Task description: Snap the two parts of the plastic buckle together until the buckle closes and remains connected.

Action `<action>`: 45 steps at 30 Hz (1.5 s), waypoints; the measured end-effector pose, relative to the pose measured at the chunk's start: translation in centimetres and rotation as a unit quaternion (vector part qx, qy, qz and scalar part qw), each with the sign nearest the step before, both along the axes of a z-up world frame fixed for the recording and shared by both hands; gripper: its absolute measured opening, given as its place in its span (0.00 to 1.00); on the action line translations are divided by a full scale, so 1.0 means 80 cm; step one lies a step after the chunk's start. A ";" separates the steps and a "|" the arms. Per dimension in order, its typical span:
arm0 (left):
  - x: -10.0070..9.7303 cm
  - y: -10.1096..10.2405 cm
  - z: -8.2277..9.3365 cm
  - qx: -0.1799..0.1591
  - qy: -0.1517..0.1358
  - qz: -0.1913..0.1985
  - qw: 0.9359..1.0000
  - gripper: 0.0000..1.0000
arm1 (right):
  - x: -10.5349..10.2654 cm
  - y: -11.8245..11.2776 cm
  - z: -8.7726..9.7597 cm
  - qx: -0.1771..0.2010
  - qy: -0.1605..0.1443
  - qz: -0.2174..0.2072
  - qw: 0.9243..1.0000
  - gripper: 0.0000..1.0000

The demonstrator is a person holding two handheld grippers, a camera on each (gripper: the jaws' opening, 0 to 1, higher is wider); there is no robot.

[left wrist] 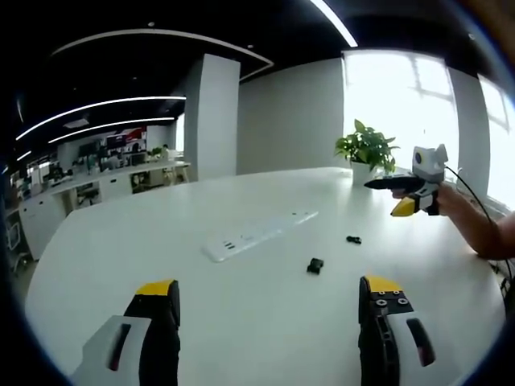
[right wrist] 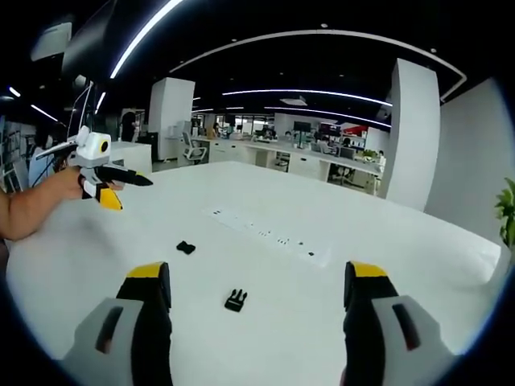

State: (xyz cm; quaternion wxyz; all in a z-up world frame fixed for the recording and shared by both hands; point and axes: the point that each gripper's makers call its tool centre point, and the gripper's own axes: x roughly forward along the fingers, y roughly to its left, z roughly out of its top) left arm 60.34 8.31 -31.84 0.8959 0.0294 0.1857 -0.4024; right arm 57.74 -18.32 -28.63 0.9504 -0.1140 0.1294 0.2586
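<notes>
Lying apart on the white surface (left wrist: 241, 305), the two black halves of the plastic buckle were unjoined. In the left gripper view, the socket half (left wrist: 315, 265) sat just right of centre, with the pronged half (left wrist: 353, 240) beyond it toward 1 o'clock. In the right gripper view the order reversed: the pronged half (right wrist: 235, 300) lay nearest, between the jaws, and the socket half (right wrist: 186, 247) sat farther off toward 10 o'clock. Both pieces were small and their detail was hard to make out.

The left gripper (left wrist: 269, 296) had its yellow-tipped jaws wide apart with nothing between them; their lower ends were cut off by the frame. It also showed in the right gripper view at 9 o'clock (right wrist: 109, 183), held by a hand (right wrist: 60, 189), seen side-on, so its jaws could not be judged there. The right gripper (right wrist: 256, 283) likewise had its jaws well apart and held nothing. In the left gripper view it appeared at 3 o'clock (left wrist: 406, 193), above the surface.

A white power strip (left wrist: 257, 235) lay flat past the buckle halves; its markings were too small to read. A potted plant (left wrist: 366, 153) stood at the far edge by the bright window. Distant office signage was blurred and unreadable.
</notes>
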 end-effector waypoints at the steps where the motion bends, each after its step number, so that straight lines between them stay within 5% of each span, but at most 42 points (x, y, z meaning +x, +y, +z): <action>1: 0.000 0.000 0.000 0.000 0.000 0.001 1.000 0.93 | 0.001 0.001 0.000 0.000 0.000 0.001 1.000 0.89; 45: 0.041 -0.034 0.004 -0.004 0.000 -0.013 1.000 0.93 | 0.047 0.021 0.016 0.003 -0.011 0.008 1.000 0.89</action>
